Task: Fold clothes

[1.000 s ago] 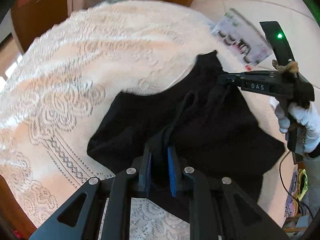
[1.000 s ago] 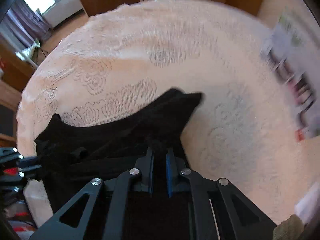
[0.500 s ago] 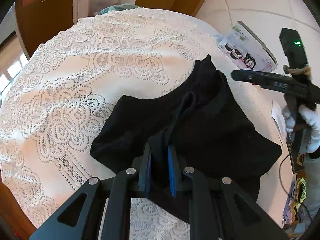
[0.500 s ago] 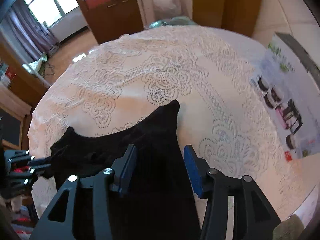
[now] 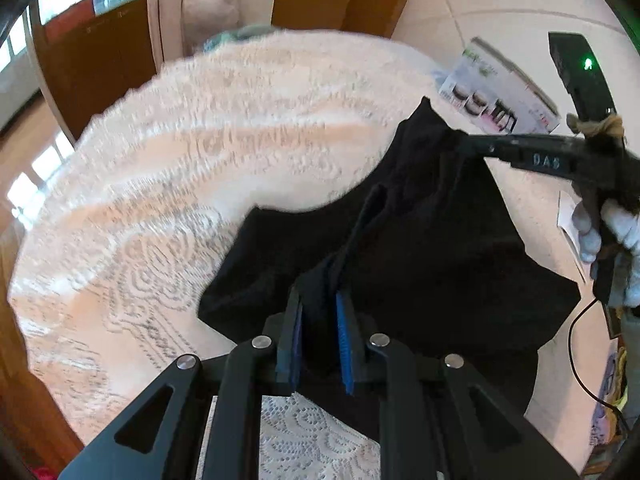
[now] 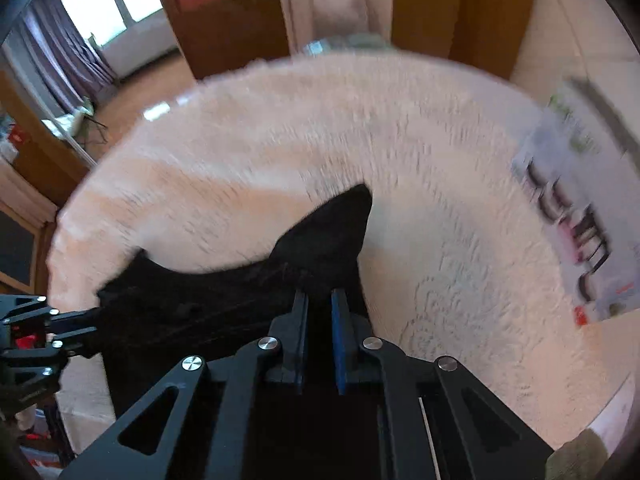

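A black garment [image 5: 432,248] is held above a round table with a lace cloth [image 5: 200,168]. My left gripper [image 5: 320,308] is shut on a bunched fold of the garment near its lower edge. My right gripper [image 6: 319,300] is shut on the garment's [image 6: 320,240] other corner, whose pointed tip sticks out past the fingers. The right gripper also shows in the left wrist view [image 5: 472,144], pinching the cloth at the upper right. The left gripper shows at the left edge of the right wrist view [image 6: 80,320], touching the cloth. The garment hangs stretched between both grippers.
A printed cardboard box [image 5: 496,92] lies past the table's far right edge, also blurred in the right wrist view [image 6: 576,232]. Wooden cabinets [image 6: 224,24] and a window [image 6: 112,0] stand behind the table. A cable [image 5: 580,360] hangs at the right.
The right gripper, open half a second ago, has shut on the garment's corner. Both views are blurred by motion and the garment is pulled taut between the grippers.
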